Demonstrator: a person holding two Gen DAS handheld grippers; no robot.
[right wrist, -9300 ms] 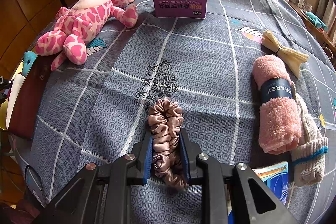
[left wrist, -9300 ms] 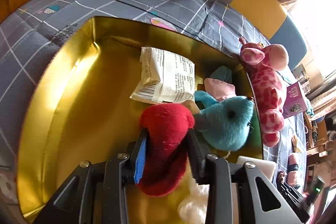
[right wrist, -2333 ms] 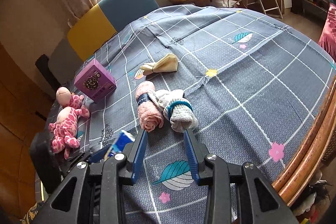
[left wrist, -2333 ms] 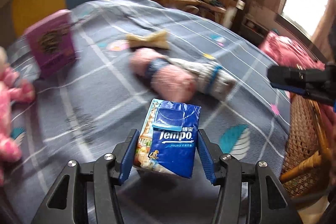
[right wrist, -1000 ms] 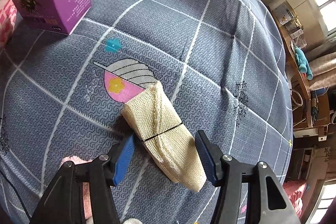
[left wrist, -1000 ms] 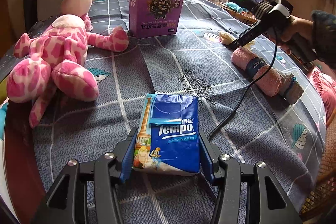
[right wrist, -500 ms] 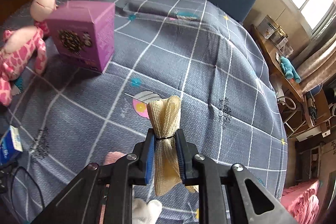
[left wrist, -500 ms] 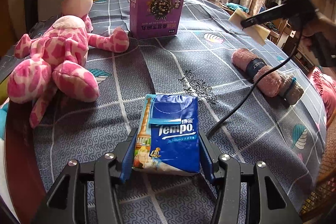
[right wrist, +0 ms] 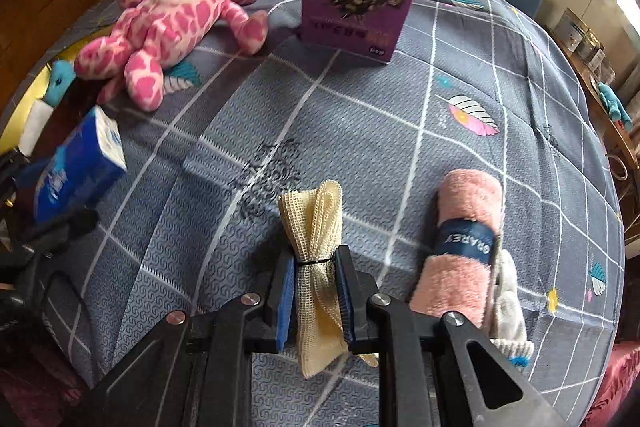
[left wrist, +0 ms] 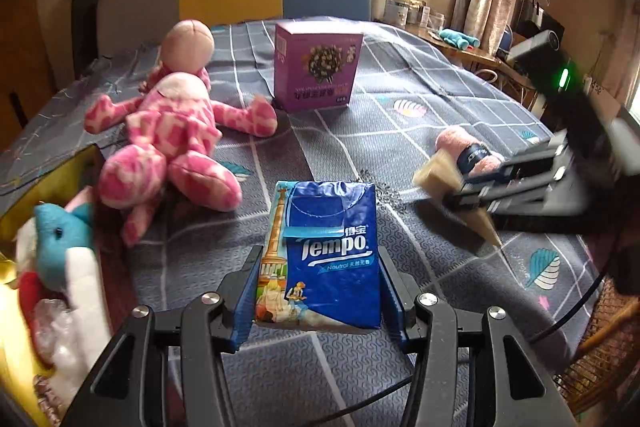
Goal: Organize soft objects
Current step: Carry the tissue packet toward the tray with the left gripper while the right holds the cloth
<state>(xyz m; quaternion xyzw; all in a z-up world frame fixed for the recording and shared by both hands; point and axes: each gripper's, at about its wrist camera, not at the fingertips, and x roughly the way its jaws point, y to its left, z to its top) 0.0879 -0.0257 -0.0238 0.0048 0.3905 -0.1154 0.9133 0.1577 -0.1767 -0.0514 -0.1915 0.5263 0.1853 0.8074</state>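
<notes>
Here the left claw [left wrist: 318, 291] is gripping the tissue pack [left wrist: 324, 259] at lower centre, while the right claw [right wrist: 314, 291] is clamping the mesh bundle [right wrist: 316, 267].

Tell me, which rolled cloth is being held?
The cream mesh cloth, pinched in the right gripper; the pink towel lies untouched on the table.

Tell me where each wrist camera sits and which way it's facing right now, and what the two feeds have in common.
Left wrist: rides the left gripper, looking across the table at the window; its jaws clamp the Tempo tissue pack; the right gripper enters from the right.
Right wrist: rides the right gripper, angled steeply down at the tablecloth; its jaws pinch the beige mesh cloth bundle.
Shared: pink giraffe plush, purple box, pink rolled towel, tissue pack, mesh bundle.
</notes>
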